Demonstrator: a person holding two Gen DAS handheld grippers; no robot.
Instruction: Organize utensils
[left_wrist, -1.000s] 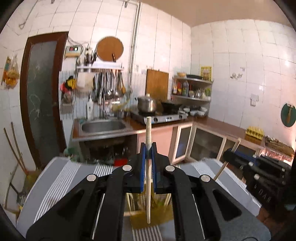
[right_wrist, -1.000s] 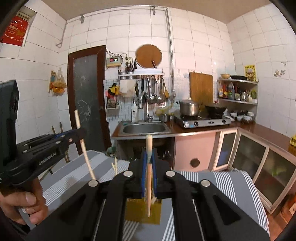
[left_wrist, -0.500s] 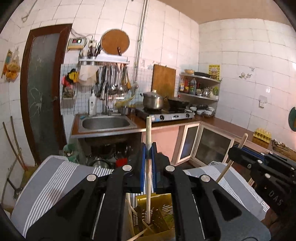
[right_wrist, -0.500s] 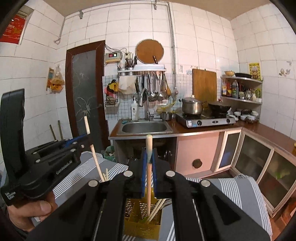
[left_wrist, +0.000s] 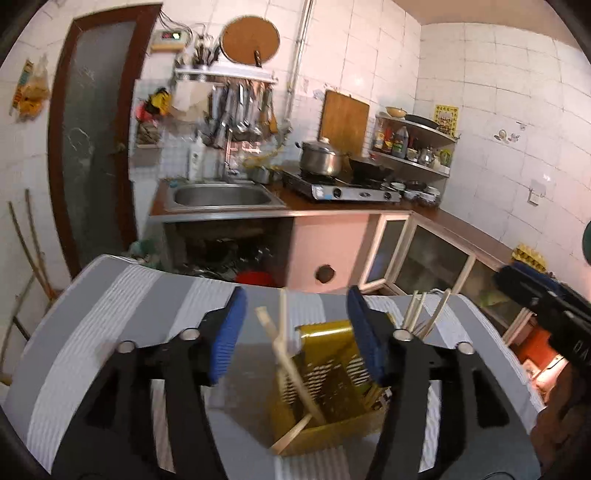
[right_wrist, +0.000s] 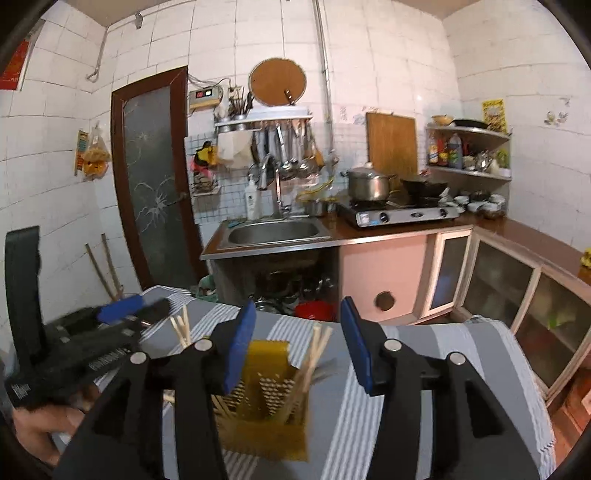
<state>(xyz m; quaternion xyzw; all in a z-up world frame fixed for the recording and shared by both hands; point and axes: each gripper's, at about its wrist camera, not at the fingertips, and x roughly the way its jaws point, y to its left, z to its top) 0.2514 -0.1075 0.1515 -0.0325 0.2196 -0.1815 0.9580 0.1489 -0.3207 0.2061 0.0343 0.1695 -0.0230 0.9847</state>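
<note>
A yellow perforated utensil holder (left_wrist: 328, 391) stands on the grey striped cloth (left_wrist: 122, 310); it also shows in the right wrist view (right_wrist: 266, 398). Several wooden chopsticks (left_wrist: 286, 350) stand in it, with more in its far compartment (left_wrist: 424, 314), and they show in the right wrist view (right_wrist: 314, 354). My left gripper (left_wrist: 295, 332) is open and empty just above the holder. My right gripper (right_wrist: 297, 343) is open and empty above it too. The left gripper body shows at the left of the right wrist view (right_wrist: 92, 339).
A sink (right_wrist: 273, 232), a gas stove with a pot (right_wrist: 369, 184) and glass-door cabinets (right_wrist: 517, 288) line the far wall. A dark door (right_wrist: 155, 177) is at the left. The table's edges fall away at both sides of the cloth.
Both grippers opened and let go of their chopsticks, which now stand in the holder. Both have dropped lower and closer over the holder.
</note>
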